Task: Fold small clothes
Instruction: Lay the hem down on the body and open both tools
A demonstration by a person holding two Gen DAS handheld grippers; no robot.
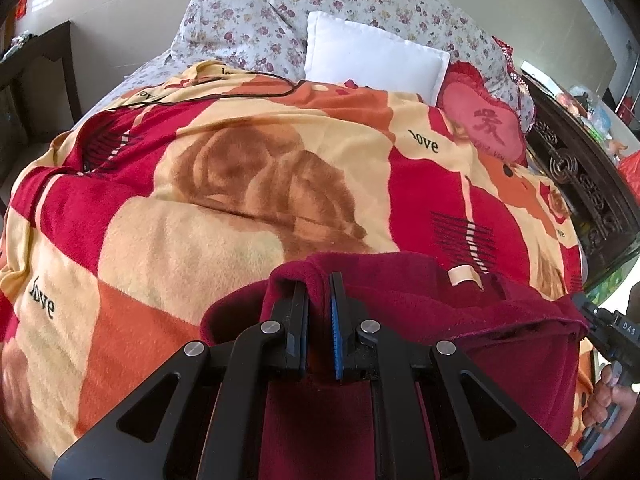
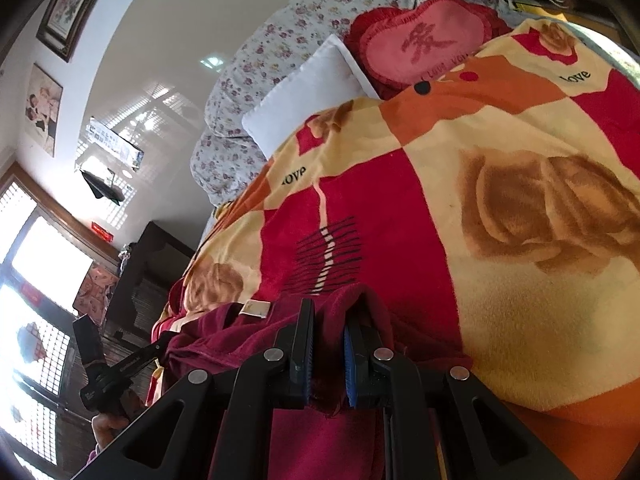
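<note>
Over the near edge of the bed, in the left wrist view, my left gripper (image 1: 319,294) is clamped almost fully closed on a corner of the dark red fleece garment (image 1: 460,312). The garment's top edge runs rightward from there to my right gripper (image 1: 600,322), with the cream label (image 1: 464,276) between us, so its long axis lies across me, above the red, cream and orange rose-print blanket (image 1: 200,184).

In the right wrist view, my right gripper (image 2: 329,322) pinches the other corner, nearly closed. The cloth hangs down towards me. Both hands are equally near; the blanket lies just ahead, I judge, for laying it flat.
</note>
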